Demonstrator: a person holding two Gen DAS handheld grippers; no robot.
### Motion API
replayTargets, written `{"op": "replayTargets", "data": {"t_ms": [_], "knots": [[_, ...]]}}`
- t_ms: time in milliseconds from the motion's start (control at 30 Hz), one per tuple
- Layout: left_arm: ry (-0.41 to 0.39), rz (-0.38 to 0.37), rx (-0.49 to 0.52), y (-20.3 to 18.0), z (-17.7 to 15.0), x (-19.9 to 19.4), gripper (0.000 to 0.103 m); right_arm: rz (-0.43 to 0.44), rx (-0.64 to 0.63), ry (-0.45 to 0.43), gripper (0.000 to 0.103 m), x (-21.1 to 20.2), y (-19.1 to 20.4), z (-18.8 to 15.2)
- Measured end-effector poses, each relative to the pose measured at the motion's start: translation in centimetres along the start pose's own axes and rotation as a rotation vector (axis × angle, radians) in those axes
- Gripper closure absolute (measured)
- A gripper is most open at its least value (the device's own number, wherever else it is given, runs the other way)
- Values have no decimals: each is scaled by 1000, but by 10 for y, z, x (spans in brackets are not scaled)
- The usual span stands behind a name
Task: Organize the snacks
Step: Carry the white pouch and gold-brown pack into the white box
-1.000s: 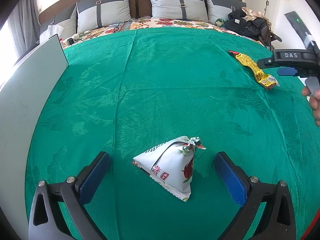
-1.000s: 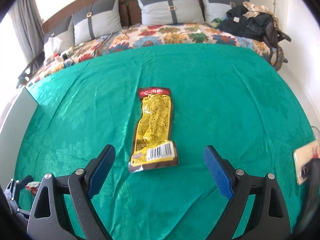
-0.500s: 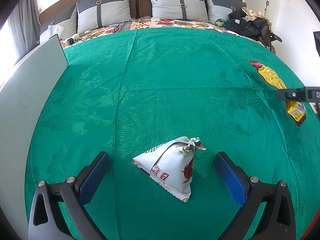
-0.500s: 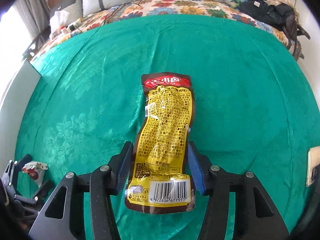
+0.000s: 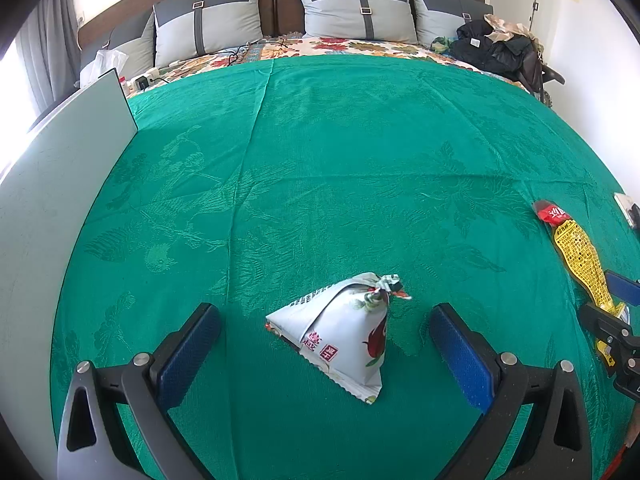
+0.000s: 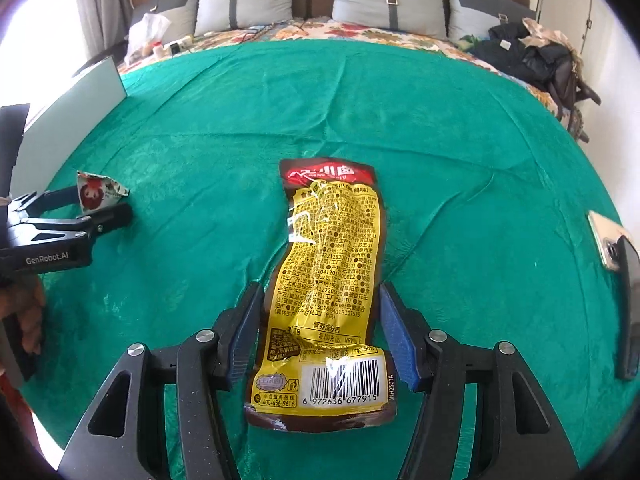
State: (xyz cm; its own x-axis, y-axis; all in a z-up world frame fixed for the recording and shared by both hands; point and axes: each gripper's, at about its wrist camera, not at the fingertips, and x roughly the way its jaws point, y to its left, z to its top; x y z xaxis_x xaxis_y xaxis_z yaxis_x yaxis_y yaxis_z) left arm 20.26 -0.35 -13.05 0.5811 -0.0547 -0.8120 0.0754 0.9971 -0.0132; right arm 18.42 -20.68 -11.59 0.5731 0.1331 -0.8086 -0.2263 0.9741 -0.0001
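Yellow pouch [image 6: 332, 288] flat on the bed [image 6: 460, 128], clamped near its barcode end by right hand-held gripper [image 6: 320, 328], probably for lifting. Left of pouch, left hand-held gripper [image 5: 320, 344] spread wide around white sachet [image 5: 344, 328], untouched.

The green woven bedspread [image 5: 320, 168] was cloth with a faint sheen and a raised leaf pattern. The long yellow-and-brown plastic snack packet [image 6: 328, 280] looked glossy and crinkled. The white pyramid-shaped foil-like snack pouch [image 5: 340, 332] was smooth. The tongs' blue pads [image 5: 460, 352] appeared matt and finely textured on black plastic arms.
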Motion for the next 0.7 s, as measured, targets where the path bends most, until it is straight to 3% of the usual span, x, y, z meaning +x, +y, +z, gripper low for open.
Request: {"op": "replayTargets", "data": {"t_ms": [133, 200, 233, 300, 333, 367, 400, 467, 600, 700], "knots": [[0, -1, 0, 0, -1, 0, 0, -6, 3, -35, 30, 1, 1, -4], [2, -5, 1, 0, -1, 0, 0, -1, 8, -1, 28, 2, 2, 1], [4, -13, 5, 1, -1, 0, 0, 1, 2, 28, 30, 3, 1, 6], [19, -28, 33, 2, -2, -1, 4, 13, -8, 73, 45, 3, -3, 12], [17, -37, 43, 2, -2, -5, 10, 28, 5, 90, 46, 3, -7, 14], [8, -49, 56, 2, -2, -11, 38, 39, 27, 102, 48, 1, -11, 13], [13, -57, 68, 3, -1, -15, 55, 52, 58, 109, 48, -1, -16, 12], [44, -139, 38, 7, -1, -20, 56, 151, 192, 110, 49, -10, -32, 3], [14, -223, -34, 19, -4, -47, 56, 443, 530, 74, 49, -24, -63, -23], [-20, -283, -114, 32, -5, -76, 56, 519, 621, 55, 49, -31, -71, -32]]}}
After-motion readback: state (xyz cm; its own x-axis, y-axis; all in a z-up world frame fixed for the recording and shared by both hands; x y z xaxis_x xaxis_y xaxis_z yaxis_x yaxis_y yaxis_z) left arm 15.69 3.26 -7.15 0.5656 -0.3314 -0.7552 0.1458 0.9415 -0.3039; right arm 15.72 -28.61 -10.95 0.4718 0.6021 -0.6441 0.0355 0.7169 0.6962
